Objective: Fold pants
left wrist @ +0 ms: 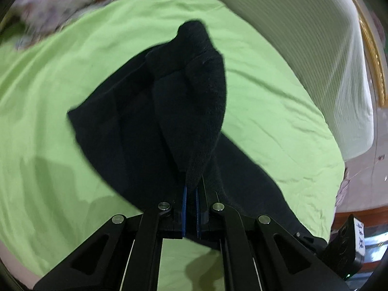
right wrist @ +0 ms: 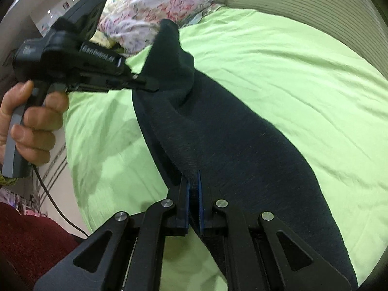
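Observation:
The black pants (left wrist: pixel 169 101) lie partly on a green bed sheet (left wrist: pixel 60 84) and are partly lifted. My left gripper (left wrist: pixel 191 189) is shut on a fold of the pants, which rises in a bunched peak ahead of it. My right gripper (right wrist: pixel 193 184) is shut on another edge of the pants (right wrist: pixel 230 133), and the cloth stretches away from it toward the left gripper (right wrist: pixel 150 86), seen at upper left pinching the far end. A hand (right wrist: pixel 29 121) holds that gripper's handle.
A floral quilt (right wrist: pixel 150 17) is bunched at the far side of the bed. A white ribbed pillow or headboard (left wrist: pixel 303 48) borders the sheet. The bed's edge and floor (right wrist: pixel 53 177) are at the left of the right wrist view, with a cable (right wrist: pixel 60 213).

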